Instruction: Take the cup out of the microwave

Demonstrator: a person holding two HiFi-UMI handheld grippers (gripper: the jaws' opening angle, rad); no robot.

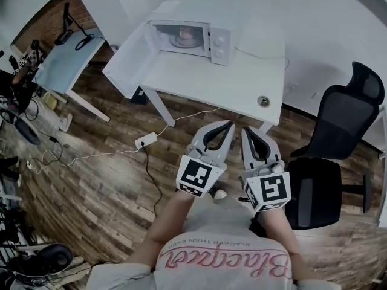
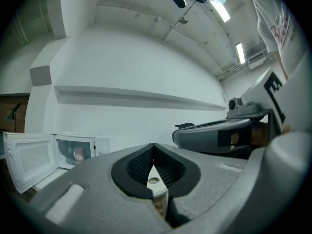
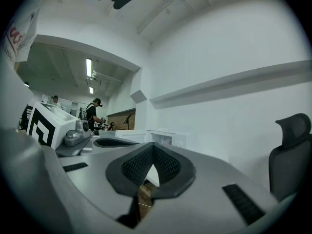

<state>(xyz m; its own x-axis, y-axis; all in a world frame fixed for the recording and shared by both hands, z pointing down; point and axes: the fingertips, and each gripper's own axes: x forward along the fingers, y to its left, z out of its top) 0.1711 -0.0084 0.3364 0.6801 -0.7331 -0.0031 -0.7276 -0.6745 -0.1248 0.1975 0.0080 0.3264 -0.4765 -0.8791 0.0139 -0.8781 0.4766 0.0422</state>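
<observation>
Standing well apart from the white table (image 1: 236, 92), a person holds both claws low at centre frame in the head view. The left gripper (image 1: 228, 124) has its jaws pressed together on nothing, and so does the right gripper (image 1: 247, 129) just beside it. At upper centre the microwave (image 1: 216, 46) sits on the table with its door (image 1: 128, 59) swung open to the left. The cup (image 1: 185, 36) stands inside it. A black office chair (image 1: 344, 119) fills the right side.

Grainy wood-plank floor (image 1: 103, 186); smooth matt white table (image 1: 236, 92); matt grey plastic left tongs (image 2: 154, 147), ribbed black pads (image 2: 139, 167).
</observation>
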